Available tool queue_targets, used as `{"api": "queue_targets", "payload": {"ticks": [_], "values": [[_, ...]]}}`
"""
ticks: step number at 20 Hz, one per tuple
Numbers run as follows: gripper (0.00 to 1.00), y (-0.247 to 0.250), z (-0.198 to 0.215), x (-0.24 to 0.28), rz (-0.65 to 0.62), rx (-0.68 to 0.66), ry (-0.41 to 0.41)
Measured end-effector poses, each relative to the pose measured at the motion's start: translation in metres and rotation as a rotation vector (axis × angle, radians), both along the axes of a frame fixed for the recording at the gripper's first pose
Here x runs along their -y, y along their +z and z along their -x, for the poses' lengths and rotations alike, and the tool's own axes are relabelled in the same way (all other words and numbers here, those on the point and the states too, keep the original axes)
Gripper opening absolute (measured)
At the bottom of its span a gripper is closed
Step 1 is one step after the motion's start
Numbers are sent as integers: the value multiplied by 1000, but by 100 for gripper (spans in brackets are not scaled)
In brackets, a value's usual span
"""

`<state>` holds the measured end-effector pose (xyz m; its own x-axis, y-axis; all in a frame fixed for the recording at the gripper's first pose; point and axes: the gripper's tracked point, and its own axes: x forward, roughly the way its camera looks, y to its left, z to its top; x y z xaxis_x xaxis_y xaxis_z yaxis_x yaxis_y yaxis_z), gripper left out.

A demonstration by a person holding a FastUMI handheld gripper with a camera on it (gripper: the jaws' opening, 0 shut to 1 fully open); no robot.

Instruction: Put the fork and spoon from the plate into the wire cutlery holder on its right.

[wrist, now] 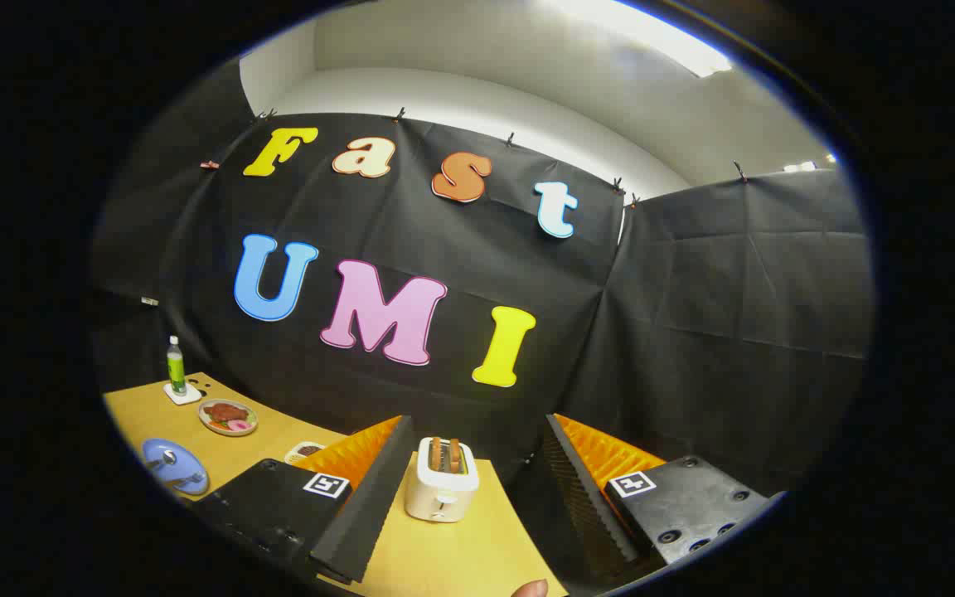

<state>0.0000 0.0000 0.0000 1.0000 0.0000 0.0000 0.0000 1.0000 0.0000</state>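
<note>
Far left of the gripper, at the back of the yellow wooden counter [461, 555]: a green plastic bottle with a white cap [176, 365], upright on a small white square coaster [183, 393].

Just right of the bottle and nearer: a round plate of food, brown and pink pieces with some green [228, 417].

Left of the left finger: a pale blue round plate [175, 467] with metal cutlery [164, 461] lying on it; fork and spoon cannot be told apart at this size.

Just beyond the left finger: a small white dish with dark contents [303, 452], partly hidden.

The gripper [471, 531]: fingers spread wide, nothing between them, holding nothing.

Ahead, between the fingers: a white two-slot toaster [441, 480] with two brown slices of toast standing in its slots, a lever on its near face.

Near the counter's front edge, between the fingers: a fingertip of a person [531, 589].
</note>
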Motion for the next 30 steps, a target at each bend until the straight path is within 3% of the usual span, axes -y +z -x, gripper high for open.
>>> {"api": "queue_targets", "payload": {"ticks": [24,30], "values": [[97,41,22,-225,-138,-40,229],[97,16,34,-289,-161,-193,371]]}}
